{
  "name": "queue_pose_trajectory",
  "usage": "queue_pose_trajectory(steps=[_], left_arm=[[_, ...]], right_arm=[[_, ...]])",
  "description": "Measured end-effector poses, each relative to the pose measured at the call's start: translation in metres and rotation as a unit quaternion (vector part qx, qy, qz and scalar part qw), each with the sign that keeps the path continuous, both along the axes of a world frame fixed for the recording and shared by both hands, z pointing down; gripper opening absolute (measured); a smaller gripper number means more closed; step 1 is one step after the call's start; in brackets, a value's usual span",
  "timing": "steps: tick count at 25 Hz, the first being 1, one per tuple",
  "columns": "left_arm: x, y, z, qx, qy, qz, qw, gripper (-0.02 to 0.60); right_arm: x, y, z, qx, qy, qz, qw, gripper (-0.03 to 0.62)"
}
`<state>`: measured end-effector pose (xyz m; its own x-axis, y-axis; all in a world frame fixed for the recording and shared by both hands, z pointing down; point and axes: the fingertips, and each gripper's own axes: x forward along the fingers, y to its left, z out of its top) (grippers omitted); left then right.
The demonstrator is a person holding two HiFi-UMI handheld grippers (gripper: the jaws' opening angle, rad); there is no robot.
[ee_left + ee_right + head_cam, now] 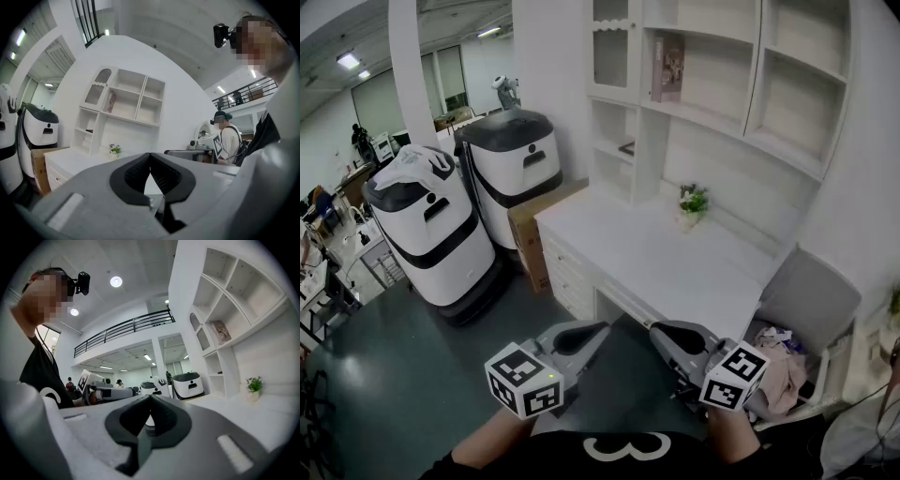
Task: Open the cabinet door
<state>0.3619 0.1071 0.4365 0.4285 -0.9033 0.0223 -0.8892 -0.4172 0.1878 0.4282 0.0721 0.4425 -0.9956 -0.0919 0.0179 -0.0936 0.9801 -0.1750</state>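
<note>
We see left claw (150, 158) shut: grey jaws with black pads meet at tips, nothing between. Beyond it, white open-shelf unit (125, 101) against white wall; white arched glass-paned cabinet door (96, 90) at its upper left. Small green potted plant (114, 149) stands on white tabletop (75, 161) beneath shelves.

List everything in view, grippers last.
white desk with drawers: 1, white, centre
white open shelf unit: 1, white, on the desk
arched glass cabinet door: 1, white-framed, shelf unit's top left
pinkish book: 1, pink, upper shelf
small potted plant: 1, green, desk's back
white-and-black machines: 2, left of desk
brown cardboard box: 1, brown, desk's left end
grey chair: 1, right, clothes on it
left gripper: 1, grey, shut, empty
right gripper: 1, grey, shut, empty
</note>
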Motion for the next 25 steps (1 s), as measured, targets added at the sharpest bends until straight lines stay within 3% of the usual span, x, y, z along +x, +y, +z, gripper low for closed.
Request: queue_pose_trajectory(steps=[13,25], left_arm=[[-0.084,-0.043,0.024,-0.042,0.008,0.015,0.9990,0.009],[-0.163,-0.064,0.040,-0.043,0.014,0.020,0.9988,0.009]], right_arm=[[-0.081,-0.046,0.024,-0.052,0.024,0.032,0.998,-0.003],[-0.148,-0.069,0.034,-0.045,0.045,0.052,0.997,-0.003]])
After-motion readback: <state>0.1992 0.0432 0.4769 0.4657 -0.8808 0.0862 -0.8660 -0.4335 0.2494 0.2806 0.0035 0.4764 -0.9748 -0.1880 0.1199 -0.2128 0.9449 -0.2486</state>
